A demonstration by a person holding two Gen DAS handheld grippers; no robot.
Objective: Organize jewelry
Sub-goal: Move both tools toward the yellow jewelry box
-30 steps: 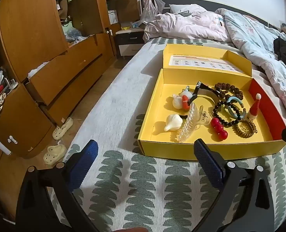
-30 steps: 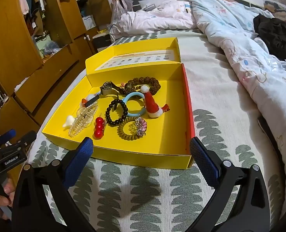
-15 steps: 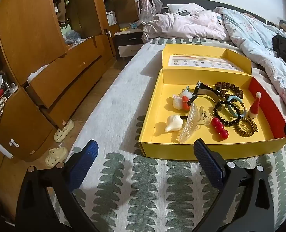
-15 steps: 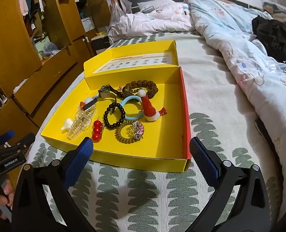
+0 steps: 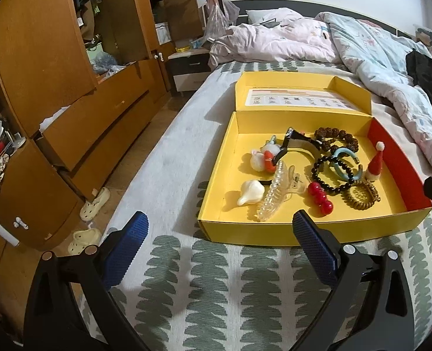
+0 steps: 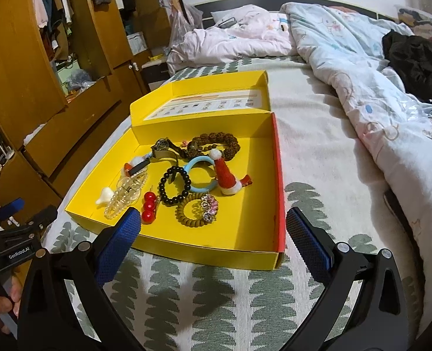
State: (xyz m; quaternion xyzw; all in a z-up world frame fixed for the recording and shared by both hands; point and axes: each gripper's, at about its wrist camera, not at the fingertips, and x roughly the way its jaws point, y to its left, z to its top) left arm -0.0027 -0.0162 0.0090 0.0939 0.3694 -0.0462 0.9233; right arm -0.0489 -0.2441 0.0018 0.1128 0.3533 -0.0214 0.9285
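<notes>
An open yellow box (image 5: pixel 216 175) (image 6: pixel 204 245) lies on the bed, its lid folded back. It holds a black bead bracelet (image 5: pixel 330 172) (image 6: pixel 173 185), a brown bead bracelet (image 5: pixel 337 139), a blue ring (image 6: pixel 199 172), a Santa hat clip (image 5: pixel 375 161) (image 6: pixel 226 174), red berries (image 5: pixel 319 197) (image 6: pixel 148 207), a clear claw clip (image 5: pixel 274 193), a coil hair tie (image 6: pixel 194 210) and a watch (image 6: pixel 163 149). My left gripper (image 5: pixel 220 245) is open and empty before the box's near left corner. My right gripper (image 6: pixel 213 238) is open and empty over the box's near wall.
The bedspread (image 5: pixel 216 292) has a green leaf pattern. A rumpled duvet (image 6: pixel 362 93) lies to the right. A wooden wardrobe with open drawers (image 5: pixel 93 122) stands to the left, with slippers (image 5: pixel 94 204) on the floor. The left gripper shows at the left edge of the right wrist view (image 6: pixel 14 234).
Both grippers have drawn back and risen slightly; the box looks a little farther off. Both stay open. Nothing in the box has moved.
</notes>
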